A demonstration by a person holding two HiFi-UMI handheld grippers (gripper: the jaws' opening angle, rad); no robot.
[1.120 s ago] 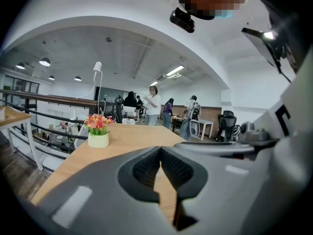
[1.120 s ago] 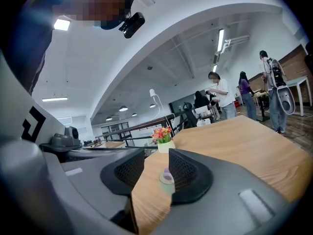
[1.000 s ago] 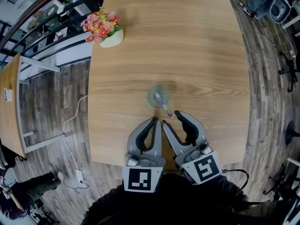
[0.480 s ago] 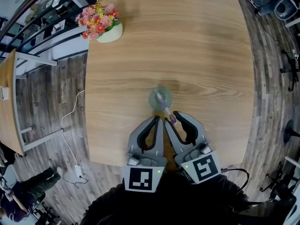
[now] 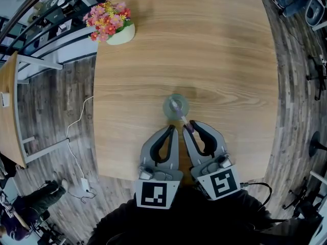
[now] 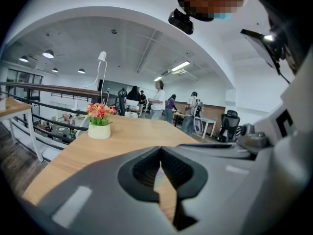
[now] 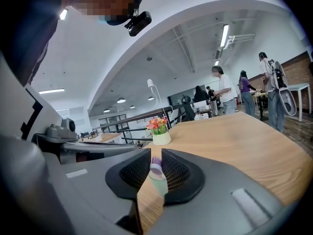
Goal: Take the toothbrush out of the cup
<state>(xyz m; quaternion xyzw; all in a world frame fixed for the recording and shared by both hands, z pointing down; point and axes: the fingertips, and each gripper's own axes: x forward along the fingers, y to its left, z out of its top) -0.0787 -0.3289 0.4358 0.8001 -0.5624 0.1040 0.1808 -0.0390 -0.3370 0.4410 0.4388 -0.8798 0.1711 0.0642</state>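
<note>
Status: extraction not yet done. The toothbrush [image 5: 183, 119] stands in the cup [image 5: 169, 106], which sits mid-tabletop [image 5: 214, 50], just ahead of both tongs.

Right tongs [image 5: 190, 125]: they have just been closing, with the free end of the toothbrush between them. In the right gripper view both pads appear to touch it, so I judge the grasp made.

Left tongs [image 5: 174, 130]: clenched, nothing held, resting just beside the right ones and near the cup.

Orientation: the long axis is tilted. The lower end sits inside the cup; the upper end leans over the rim toward the person, into the right tongs. Which end carries the bristles I cannot tell.

Remaining: lift the toothbrush along its axis, clear of the rim.
</note>
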